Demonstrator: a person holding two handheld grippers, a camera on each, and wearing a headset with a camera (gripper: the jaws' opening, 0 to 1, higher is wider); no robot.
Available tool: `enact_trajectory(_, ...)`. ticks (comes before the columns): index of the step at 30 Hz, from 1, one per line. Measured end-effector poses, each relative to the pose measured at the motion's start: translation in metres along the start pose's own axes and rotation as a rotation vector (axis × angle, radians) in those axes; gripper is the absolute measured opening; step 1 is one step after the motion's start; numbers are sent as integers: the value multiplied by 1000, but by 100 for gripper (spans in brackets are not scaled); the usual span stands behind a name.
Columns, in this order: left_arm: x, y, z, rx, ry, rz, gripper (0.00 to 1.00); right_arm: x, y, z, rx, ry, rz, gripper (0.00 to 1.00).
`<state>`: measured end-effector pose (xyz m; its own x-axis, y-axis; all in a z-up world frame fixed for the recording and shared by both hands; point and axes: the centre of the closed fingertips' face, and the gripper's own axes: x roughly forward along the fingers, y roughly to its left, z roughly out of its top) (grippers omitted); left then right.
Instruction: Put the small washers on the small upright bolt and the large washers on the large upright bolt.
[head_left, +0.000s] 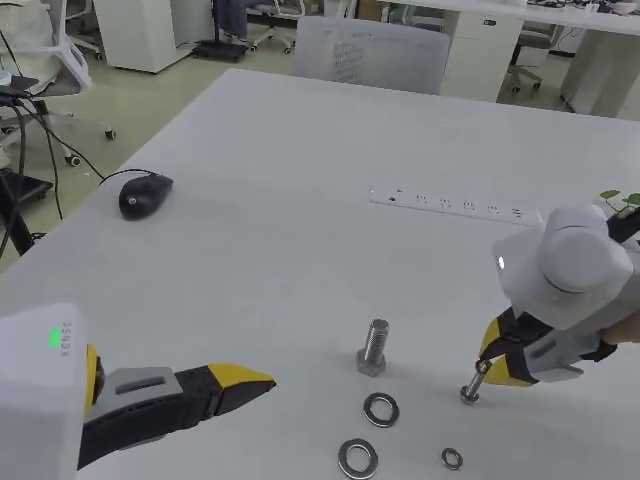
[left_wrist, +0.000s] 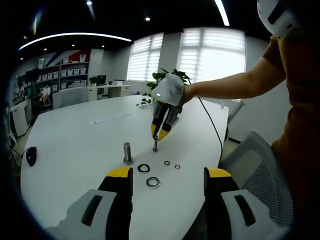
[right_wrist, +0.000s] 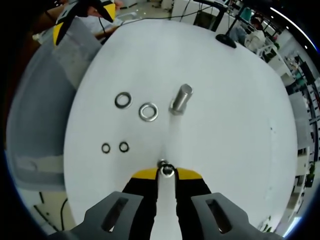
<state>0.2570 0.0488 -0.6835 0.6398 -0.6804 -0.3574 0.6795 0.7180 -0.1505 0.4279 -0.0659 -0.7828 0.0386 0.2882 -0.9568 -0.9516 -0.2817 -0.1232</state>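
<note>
**Right hand-held gripper holds a small washer at the top of the small bolt**

In the right gripper view, the right hand-held gripper (right_wrist: 166, 173) rises from the bottom centre of the frame. Its yellow tips are closed on a small washer (right_wrist: 168, 170). The washer sits right at the top of the small upright bolt (right_wrist: 162, 163), and whether it is already around the shaft cannot be told.

In the head view, that bolt stands at the lower right of the white bench (head_left: 300, 200). The large upright bolt (head_left: 373, 347) stands to its left, near the bottom centre, with nothing on it. Two large washers (head_left: 381, 408) lie flat on the bench just below the large bolt, one lower than the other. In the right gripper view, two loose small washers (right_wrist: 106, 148) lie side by side at centre left, close together but apart.

The left hand-held gripper (left_wrist: 169, 176) is at the bottom of its own view with its jaws spread wide and nothing between them. In the head view it reaches in from the lower left corner, well apart from the bolts.

A black mouse (head_left: 143, 193) rests at the left of the head view. A white power strip (head_left: 455, 206) lies toward the upper right.
</note>
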Motion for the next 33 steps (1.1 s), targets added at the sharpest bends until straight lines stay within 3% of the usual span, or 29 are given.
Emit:
enact_trajectory(17,0,3,-4,-10,13,6,56,28,5,-9,17,-6,19,13)
enact_trajectory(33,-2,4,-6,-10,15,12,56,27,6,-17,60,-9,12,14)
